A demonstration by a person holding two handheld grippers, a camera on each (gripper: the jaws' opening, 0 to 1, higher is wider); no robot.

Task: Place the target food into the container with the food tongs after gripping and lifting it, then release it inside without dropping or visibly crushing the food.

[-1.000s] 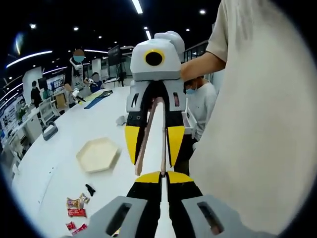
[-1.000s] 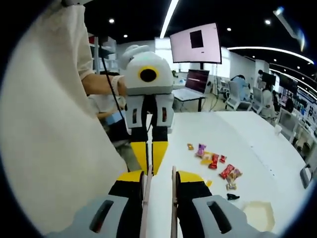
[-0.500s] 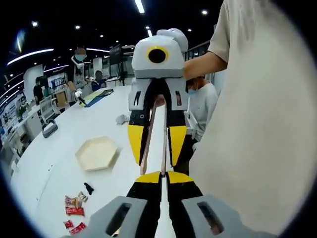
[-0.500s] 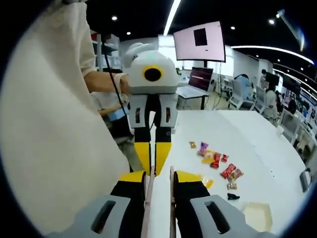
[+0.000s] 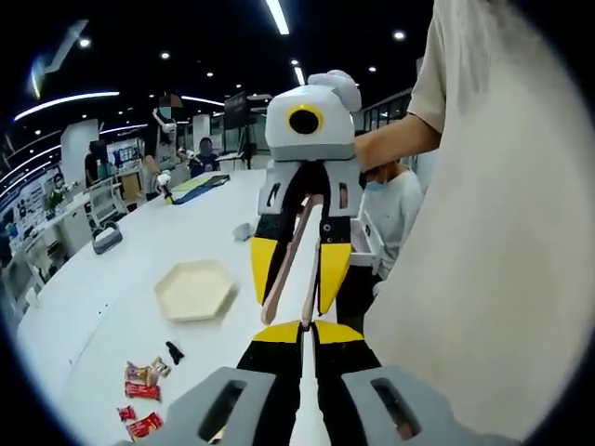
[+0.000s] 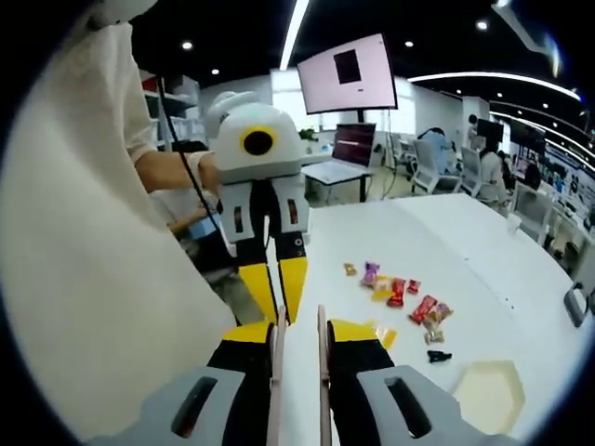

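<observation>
Wrapped snacks (image 6: 400, 293) lay scattered on the white surface (image 6: 465, 251), light and crushable, I judged; pinch mid-wrapper. My right tool (image 6: 297, 325) gripped the tongs (image 5: 297, 251); left tool (image 5: 305, 327) clamped their tips.

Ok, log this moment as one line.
right gripper: shut on tongs | wrapped snacks: loose on table | hexagonal tray: empty

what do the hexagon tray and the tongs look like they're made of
The hexagon tray looks like pale wood or bamboo fibre, matte cream with no shine; molded plastic is possible. The tongs, held in the right gripper, look wooden: thin, flat, tan-pink blades with a dull finish.
</observation>
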